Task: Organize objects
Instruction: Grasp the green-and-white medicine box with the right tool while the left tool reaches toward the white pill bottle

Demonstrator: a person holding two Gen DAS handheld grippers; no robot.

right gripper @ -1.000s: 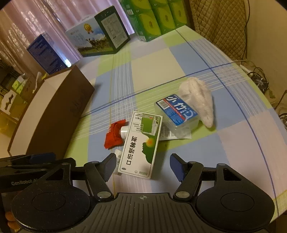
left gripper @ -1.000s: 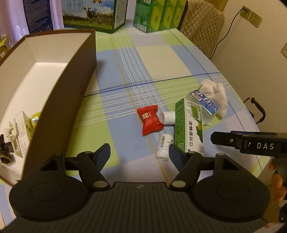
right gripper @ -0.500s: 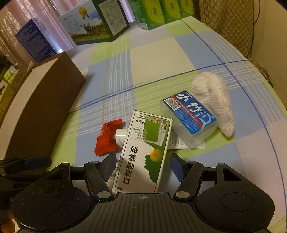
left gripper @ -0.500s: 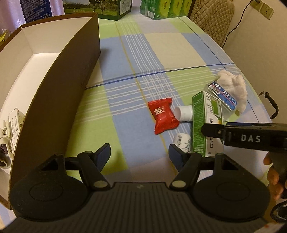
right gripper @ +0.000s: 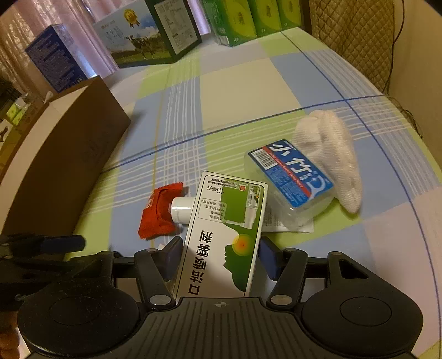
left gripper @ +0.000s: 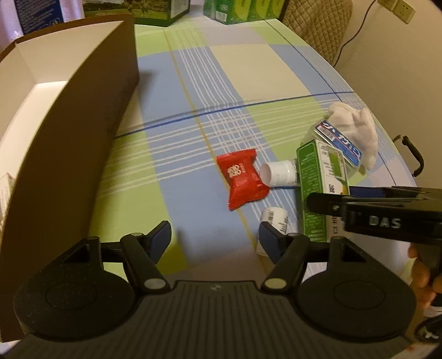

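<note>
A green-and-white carton [right gripper: 226, 240] lies flat on the checked tablecloth between the fingers of my right gripper [right gripper: 221, 256]. That gripper is open, and its pads sit close against the carton's long sides. I cannot tell whether they touch. A red packet [left gripper: 241, 181] and a white bottle [left gripper: 279, 174] lie just left of the carton [left gripper: 317, 187]. A smaller white bottle [left gripper: 273, 221] rests by the right fingertip of my left gripper [left gripper: 214, 237], which is open and holds nothing. The right gripper [left gripper: 386, 218] shows at the right of the left wrist view.
A large brown cardboard box [left gripper: 69, 138] with a white inside stands along the left. A clear case with a blue label [right gripper: 290, 176] and a white cloth [right gripper: 331, 154] lie right of the carton. Printed cartons [right gripper: 154, 36] line the far edge. A quilted chair [left gripper: 317, 19] stands beyond.
My right gripper has moved forward until the carton lies between its fingers, which have narrowed slightly. My left gripper has moved forward and right, closer to the red packet.
</note>
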